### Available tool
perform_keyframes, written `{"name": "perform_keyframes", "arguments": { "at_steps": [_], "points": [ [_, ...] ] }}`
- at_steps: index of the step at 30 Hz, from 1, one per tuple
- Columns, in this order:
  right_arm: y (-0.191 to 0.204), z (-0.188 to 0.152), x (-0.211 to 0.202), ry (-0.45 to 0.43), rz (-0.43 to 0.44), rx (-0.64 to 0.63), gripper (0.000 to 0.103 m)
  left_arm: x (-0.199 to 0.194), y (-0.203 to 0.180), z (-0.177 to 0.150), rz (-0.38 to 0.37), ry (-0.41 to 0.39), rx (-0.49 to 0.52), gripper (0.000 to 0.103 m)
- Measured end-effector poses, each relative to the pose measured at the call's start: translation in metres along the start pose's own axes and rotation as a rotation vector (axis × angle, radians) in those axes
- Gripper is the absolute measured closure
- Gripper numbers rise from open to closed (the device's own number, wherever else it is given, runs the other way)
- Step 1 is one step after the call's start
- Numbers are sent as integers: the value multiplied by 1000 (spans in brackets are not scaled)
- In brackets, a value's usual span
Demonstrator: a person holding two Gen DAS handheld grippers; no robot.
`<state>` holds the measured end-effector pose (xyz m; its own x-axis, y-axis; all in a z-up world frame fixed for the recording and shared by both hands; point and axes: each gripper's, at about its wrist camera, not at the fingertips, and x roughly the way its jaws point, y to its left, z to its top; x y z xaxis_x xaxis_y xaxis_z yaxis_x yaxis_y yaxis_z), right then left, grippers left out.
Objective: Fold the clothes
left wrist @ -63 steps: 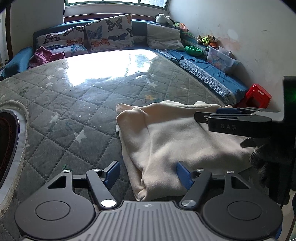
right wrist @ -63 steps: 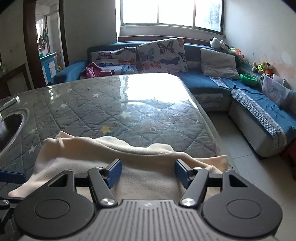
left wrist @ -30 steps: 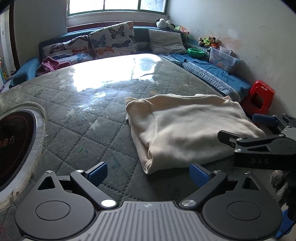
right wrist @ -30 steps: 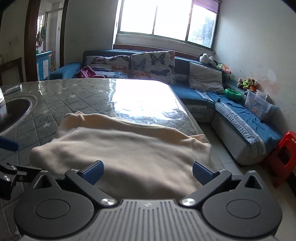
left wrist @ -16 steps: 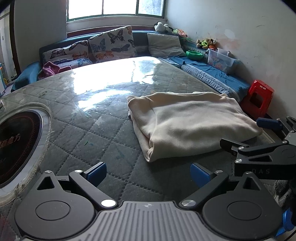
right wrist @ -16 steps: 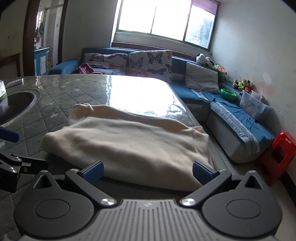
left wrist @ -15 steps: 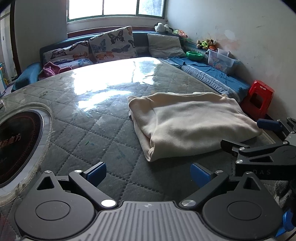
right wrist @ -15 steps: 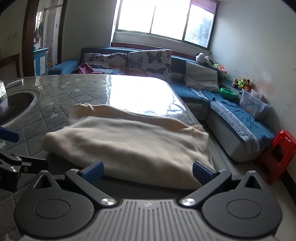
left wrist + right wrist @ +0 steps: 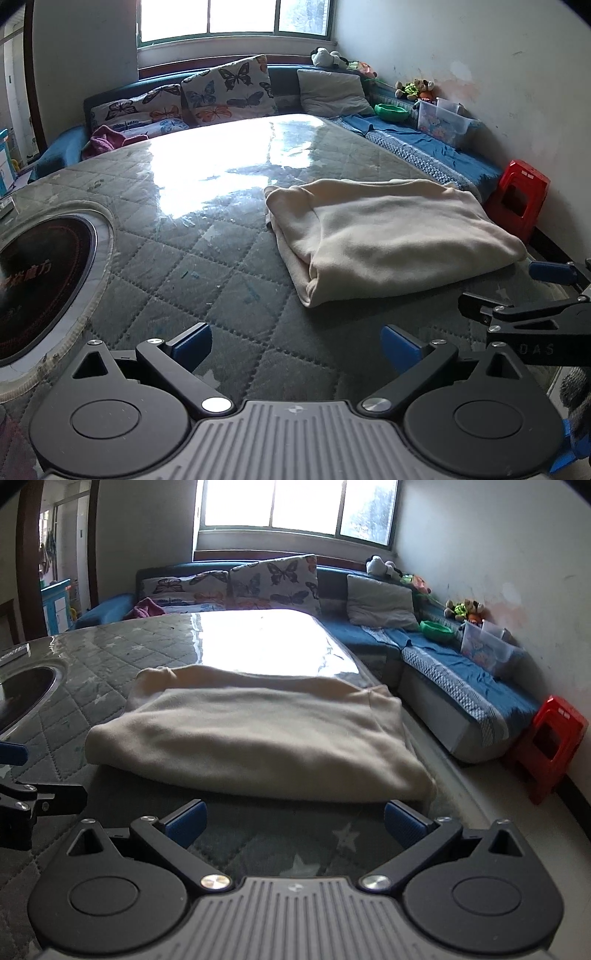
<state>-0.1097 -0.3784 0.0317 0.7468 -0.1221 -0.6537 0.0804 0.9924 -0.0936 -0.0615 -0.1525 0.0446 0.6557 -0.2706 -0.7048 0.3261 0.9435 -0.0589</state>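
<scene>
Cream garment (image 9: 388, 240) lies folded on the quilted table (image 9: 229, 266), near its right edge, thick fold facing the cameras. Left gripper (image 9: 297, 341) hangs over bare table short of the cloth, blue pads spread wide, nothing between them. Right gripper (image 9: 293, 821) is likewise released, fingers apart, empty, its tips just shy of the garment's near edge.

Containers now: on the blue sofa (image 9: 424, 155) by the wall sits a green bowl (image 9: 391, 112), contents hidden by its rim. Beside it, a clear plastic bin (image 9: 445, 123) with colourful items inside, too blurred to name. Set into the table at left, a round dark hotplate (image 9: 40, 280) in a pale ring.

The left view shows the right gripper from the side at the right edge, with a dark glove (image 9: 576, 391) below it, and red lettering on the hotplate. The right view shows the doorway (image 9: 55, 572) and blue cabinet (image 9: 59, 602) at left, plus the floor (image 9: 517, 812) and the red stool (image 9: 550, 738) in full; the left gripper's finger pokes in at its left edge.
</scene>
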Motion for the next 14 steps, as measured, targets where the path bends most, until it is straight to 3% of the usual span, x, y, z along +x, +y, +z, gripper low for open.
{"name": "perform_keyframes", "arguments": {
  "at_steps": [14],
  "points": [
    [-2,-10,-6,6,4,34,0,-6,-9,-5,-3,-11,20,3]
  ]
}}
